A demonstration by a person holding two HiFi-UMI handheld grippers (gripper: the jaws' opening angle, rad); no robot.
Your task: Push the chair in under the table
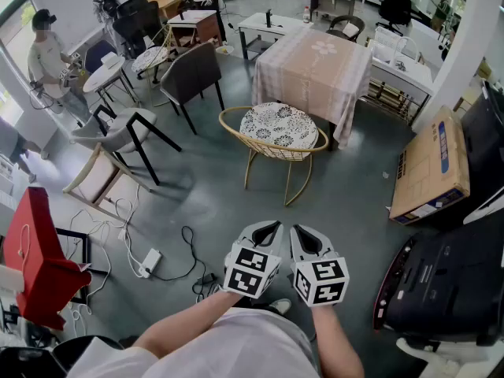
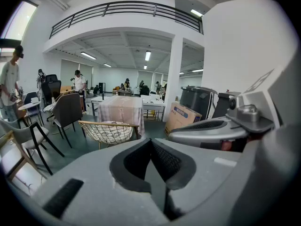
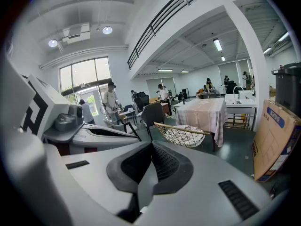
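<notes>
Gold-wire chair (image 1: 277, 128) with a patterned cushion is seen well ahead of both sets of jaws, just before the cloth-covered table (image 1: 315, 69) and not yet tucked under it. Left gripper (image 1: 268, 228) and right gripper (image 1: 300, 233) are held side by side, each with jaws pressed together on nothing.

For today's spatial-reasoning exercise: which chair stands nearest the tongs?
The gold wire chair with a patterned seat, beside the clothed table; the other chairs are solid-shelled and farther left.
</notes>
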